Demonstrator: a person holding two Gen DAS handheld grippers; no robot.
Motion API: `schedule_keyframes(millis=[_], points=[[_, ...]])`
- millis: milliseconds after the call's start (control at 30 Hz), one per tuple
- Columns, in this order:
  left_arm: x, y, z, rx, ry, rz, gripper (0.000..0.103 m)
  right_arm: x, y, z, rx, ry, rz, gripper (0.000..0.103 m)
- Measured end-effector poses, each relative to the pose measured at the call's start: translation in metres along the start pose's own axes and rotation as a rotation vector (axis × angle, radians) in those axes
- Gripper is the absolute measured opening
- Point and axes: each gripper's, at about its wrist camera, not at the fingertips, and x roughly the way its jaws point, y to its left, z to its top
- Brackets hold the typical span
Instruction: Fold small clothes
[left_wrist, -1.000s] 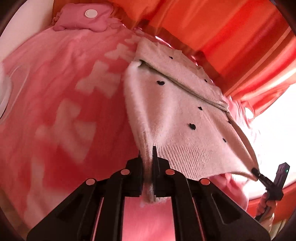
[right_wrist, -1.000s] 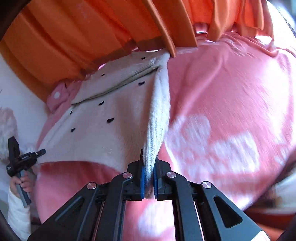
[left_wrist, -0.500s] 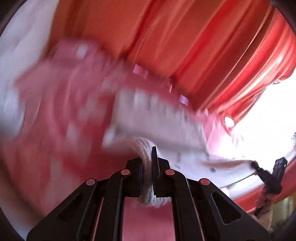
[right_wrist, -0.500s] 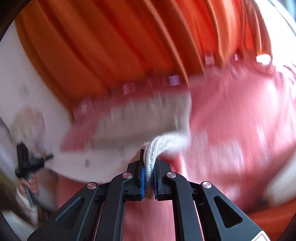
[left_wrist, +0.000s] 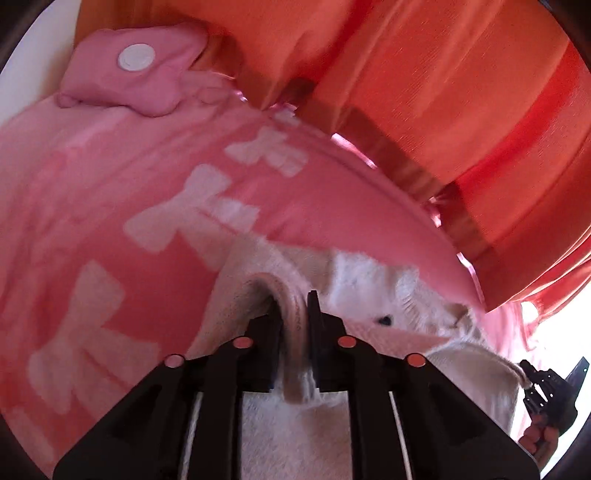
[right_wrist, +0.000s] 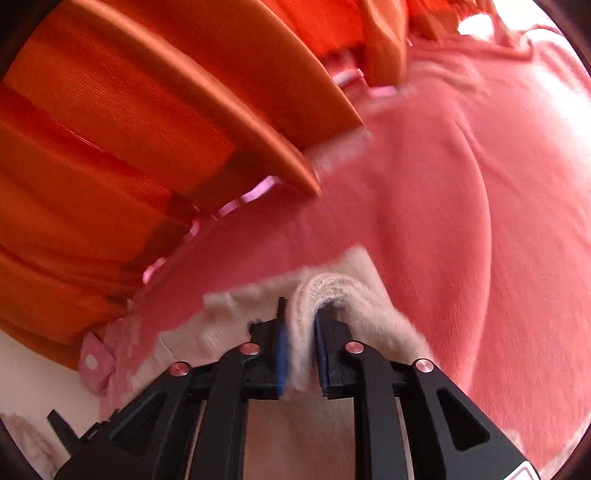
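- The cream knit sweater (left_wrist: 369, 284) lies bunched on a pink blanket (left_wrist: 110, 184) printed with pale bows, close under both cameras; one small black dot (left_wrist: 385, 319) shows on its fuzzy face.
- Left hand-held gripper (left_wrist: 293, 301): its jaws have just been opening and stand a little apart. A rolled edge of the sweater runs up between the fingers, with a thin dark gap on one side of it, so the cloth sits loose rather than pinched.
- Right hand-held gripper (right_wrist: 300, 306): its jaws have also just been opening. A thick ribbed fold of the sweater fills the space between the blue pads (right_wrist: 281, 354) and touches both — I cannot tell whether they press on it.
- From the left wrist view, the right hand-held gripper shows at the far right edge at a corner of the sweater, with the person's fingers (left_wrist: 539, 439) wrapped round its handle.
- Beyond the sweater — an orange curtain (left_wrist: 443, 92) hangs along the blanket's far edge.
- A pink pillow (left_wrist: 159, 88) with a white round button rests at the blanket's far left corner.
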Motion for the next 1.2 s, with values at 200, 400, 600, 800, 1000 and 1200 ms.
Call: schedule_keyframes(millis=[200,400,600,800,1000,1200], points=[[-0.021,-0.006,0.009,0.07,-0.151,0.104,0.071,-0.01,-0.01,0.014,0.001,-0.086,-0.06,0.057],[0.003,-0.01,0.003,0.081,0.011,0.085,0.083,0.026,-0.01,-0.002,-0.118,0.13,-0.139,0.057],[0.017,-0.013,0.001,0.084,0.067,0.064,0.01,0.019,0.007,-0.01,-0.225,0.072,-0.159,0.008],[0.002,-0.01,0.011,0.092,0.011,0.069,0.01,-0.001,0.011,-0.001,-0.222,-0.018,-0.133,0.007],[0.006,-0.009,0.008,0.101,0.032,0.096,0.01,-0.003,0.001,0.003,-0.163,-0.02,-0.142,0.006],[0.024,-0.003,0.002,0.09,0.087,0.149,0.015,0.032,-0.01,-0.005,-0.21,0.109,-0.309,0.007]])
